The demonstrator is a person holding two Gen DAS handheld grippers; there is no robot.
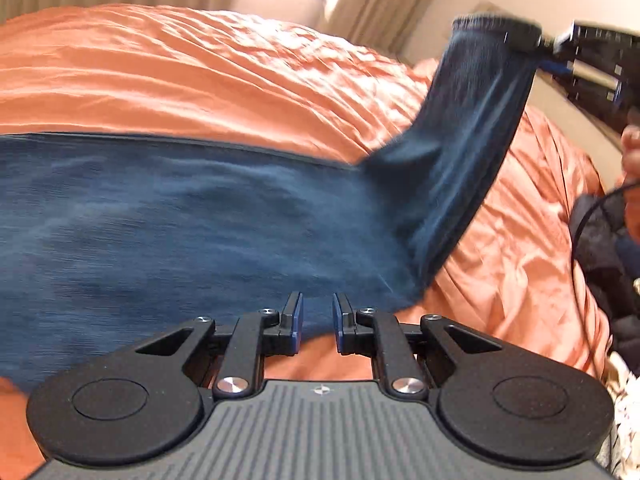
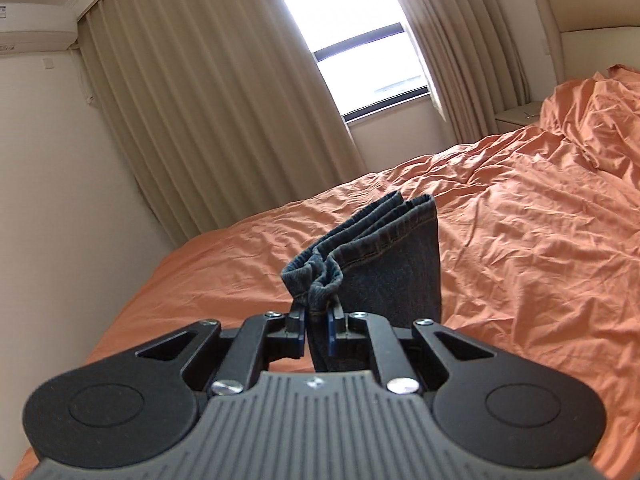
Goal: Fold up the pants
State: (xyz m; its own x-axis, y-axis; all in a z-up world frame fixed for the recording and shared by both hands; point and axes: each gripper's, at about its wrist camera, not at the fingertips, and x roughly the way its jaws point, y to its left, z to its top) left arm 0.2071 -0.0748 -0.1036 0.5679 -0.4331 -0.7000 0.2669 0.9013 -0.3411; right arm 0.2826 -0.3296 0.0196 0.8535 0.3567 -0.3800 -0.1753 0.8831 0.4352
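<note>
While the pants (image 1: 192,216) lie mostly flat across the orange bedspread (image 1: 200,72), I judge the fold to be only partly made: the legs seem already laid one on the other, and the crosswise fold of hem toward waist is under way but not landed. Starting on the left, my left gripper (image 1: 318,322) hovers low over the near edge of the denim with its fingers parted and nothing between them. I think the tips sit just above the cloth, though the blur makes contact hard to call. Moving right, the leg end rises off the bed in a steep twisted column to my right gripper (image 2: 318,330), whose fingers are clamped on the bunched hems (image 2: 360,240) (both cuffs stacked, stitching showing). The hems stand up past the fingertips in the right wrist view. The fabric is dark blue denim, heavy and smooth where it lies, creased only where it lifts. What remains, as I read it, is carrying the hems over and flattening the stack.
</note>
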